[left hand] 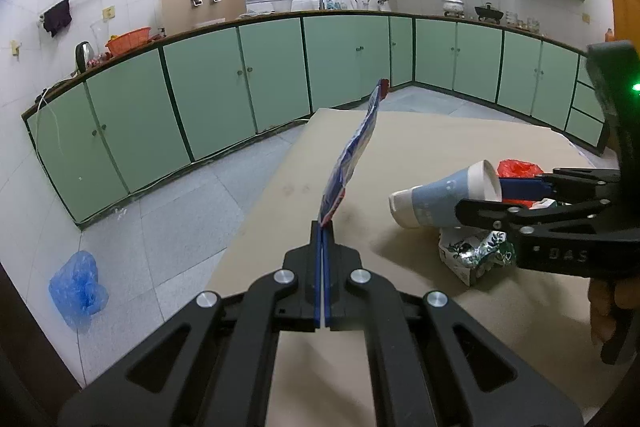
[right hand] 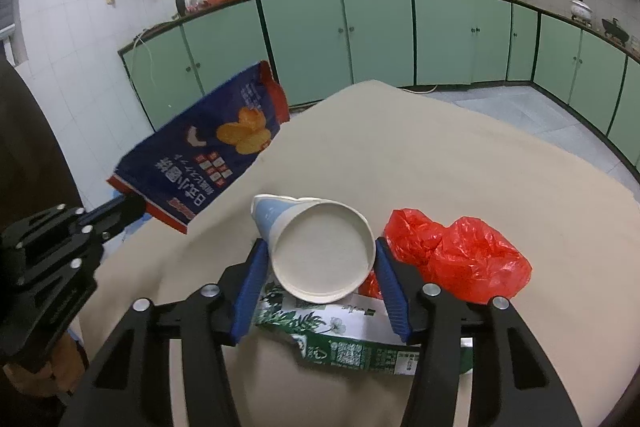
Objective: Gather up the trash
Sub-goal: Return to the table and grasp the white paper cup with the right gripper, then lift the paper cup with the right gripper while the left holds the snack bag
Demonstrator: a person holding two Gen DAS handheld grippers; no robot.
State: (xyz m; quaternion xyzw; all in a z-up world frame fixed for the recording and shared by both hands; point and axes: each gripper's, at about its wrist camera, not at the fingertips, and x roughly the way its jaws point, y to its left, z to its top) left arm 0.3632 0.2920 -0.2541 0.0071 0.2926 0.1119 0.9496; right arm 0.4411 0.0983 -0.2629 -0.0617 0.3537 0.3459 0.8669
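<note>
While the left gripper (left hand: pixel 323 227) stays out of it, clamped tight on the bottom edge of a blue snack bag (right hand: pixel 208 143) held upright off the table's left side, the right gripper (right hand: pixel 322 267) has a paper cup (right hand: pixel 320 251) between its blue pads, which appear to be pressing its rim. The cup lies on its side, mouth toward the right wrist, long axis along the fingers. A green carton (right hand: pixel 344 339) lies directly beneath and a red plastic bag (right hand: pixel 460 255) just right, crowding any lift off the table (right hand: pixel 440 155).
</note>
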